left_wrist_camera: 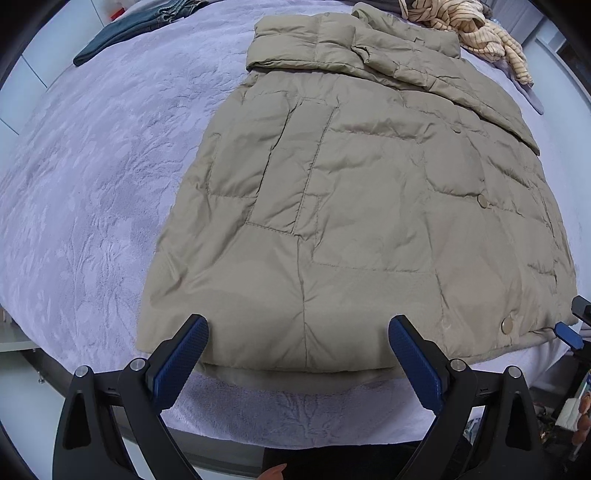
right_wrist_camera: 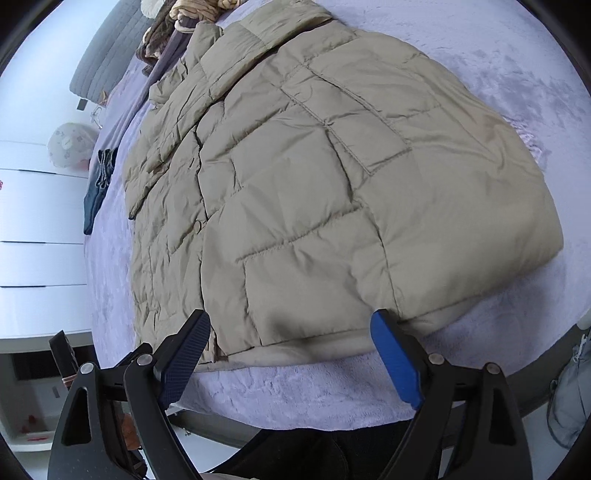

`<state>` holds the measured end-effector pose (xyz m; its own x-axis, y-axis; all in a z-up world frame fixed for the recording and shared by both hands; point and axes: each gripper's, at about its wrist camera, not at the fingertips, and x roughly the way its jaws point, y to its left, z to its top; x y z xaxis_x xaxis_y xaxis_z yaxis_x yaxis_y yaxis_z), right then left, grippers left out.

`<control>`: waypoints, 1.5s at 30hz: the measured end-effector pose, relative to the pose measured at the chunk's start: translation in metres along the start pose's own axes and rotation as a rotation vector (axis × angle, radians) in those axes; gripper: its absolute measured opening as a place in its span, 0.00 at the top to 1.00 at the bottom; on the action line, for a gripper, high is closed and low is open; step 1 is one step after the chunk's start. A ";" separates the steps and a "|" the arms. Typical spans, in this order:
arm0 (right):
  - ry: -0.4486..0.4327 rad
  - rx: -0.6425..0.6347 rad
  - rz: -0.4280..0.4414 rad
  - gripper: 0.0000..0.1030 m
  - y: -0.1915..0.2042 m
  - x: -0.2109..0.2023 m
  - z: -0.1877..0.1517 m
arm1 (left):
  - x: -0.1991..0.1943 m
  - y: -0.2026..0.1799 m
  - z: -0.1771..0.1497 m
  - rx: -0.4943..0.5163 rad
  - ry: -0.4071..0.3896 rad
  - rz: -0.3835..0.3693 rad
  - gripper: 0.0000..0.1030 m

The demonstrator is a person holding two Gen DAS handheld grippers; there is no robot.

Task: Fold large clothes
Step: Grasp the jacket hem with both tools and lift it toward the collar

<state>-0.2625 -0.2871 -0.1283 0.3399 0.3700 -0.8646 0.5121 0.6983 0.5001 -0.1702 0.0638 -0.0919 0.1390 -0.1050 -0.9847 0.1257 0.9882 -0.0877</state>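
A beige quilted puffer jacket (left_wrist_camera: 351, 192) lies flat on the lavender bed cover (left_wrist_camera: 92, 184), front up, with snap buttons down its right side and a sleeve folded across its top. My left gripper (left_wrist_camera: 299, 323) hangs open just over the near hem, its blue pads (left_wrist_camera: 184, 354) spread wide and not pressing on the cloth. In the right wrist view the same jacket (right_wrist_camera: 314, 184) fills the frame. My right gripper (right_wrist_camera: 291, 317) stands open over the hem's near corner, with nothing pinched. A blue fingertip of the right gripper (left_wrist_camera: 569, 332) shows at the left view's right edge.
Dark jeans (left_wrist_camera: 129, 33) lie at the bed's far left and a yellow striped garment (left_wrist_camera: 480, 33) is bunched at the far right. White drawers (right_wrist_camera: 37, 221) stand beside the bed. The bed's near edge (left_wrist_camera: 295, 435) runs just below both grippers.
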 end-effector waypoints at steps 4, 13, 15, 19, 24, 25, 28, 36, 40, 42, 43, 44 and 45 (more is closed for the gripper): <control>-0.024 0.040 0.001 0.12 -0.009 -0.005 -0.013 | 0.001 0.004 -0.008 0.009 0.003 -0.005 0.04; -0.093 0.218 0.034 0.12 -0.051 -0.012 -0.028 | 0.002 0.040 -0.024 -0.102 0.040 -0.216 0.04; -0.107 0.267 0.052 0.12 -0.060 -0.012 -0.027 | 0.004 0.051 -0.027 -0.154 0.052 -0.279 0.04; -0.121 0.361 0.085 0.12 -0.079 -0.008 -0.023 | 0.010 0.064 -0.035 -0.209 0.086 -0.354 0.04; -0.137 0.450 0.188 0.00 -0.085 0.000 -0.013 | 0.025 0.068 -0.039 -0.262 0.127 -0.426 0.04; -0.147 0.462 0.216 0.00 -0.084 0.000 -0.011 | 0.028 0.068 -0.037 -0.282 0.127 -0.436 0.04; -0.169 0.466 0.290 0.00 -0.082 -0.003 0.000 | 0.035 0.064 -0.029 -0.329 0.108 -0.475 0.04; -0.104 0.470 0.284 0.00 -0.073 0.006 0.017 | 0.052 0.059 -0.002 -0.446 0.062 -0.501 0.06; -0.081 0.469 0.290 0.00 -0.074 0.009 0.020 | 0.052 0.053 0.010 -0.407 0.068 -0.489 0.81; -0.077 0.477 0.294 0.01 -0.074 0.010 0.022 | 0.045 0.053 0.013 -0.372 0.044 -0.474 0.83; -0.078 0.486 0.300 0.05 -0.075 0.010 0.024 | 0.039 0.052 0.014 -0.352 0.026 -0.467 0.83; -0.079 0.491 0.306 0.20 -0.077 0.010 0.023 | 0.033 0.051 0.016 -0.334 0.011 -0.460 0.83; -0.074 0.499 0.311 0.30 -0.079 0.011 0.026 | 0.027 0.050 0.017 -0.316 -0.003 -0.455 0.83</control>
<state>-0.2788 -0.3538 -0.1757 0.5780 0.4550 -0.6774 0.6827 0.1852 0.7069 -0.1430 0.1089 -0.1205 0.1428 -0.5288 -0.8366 -0.1274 0.8284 -0.5454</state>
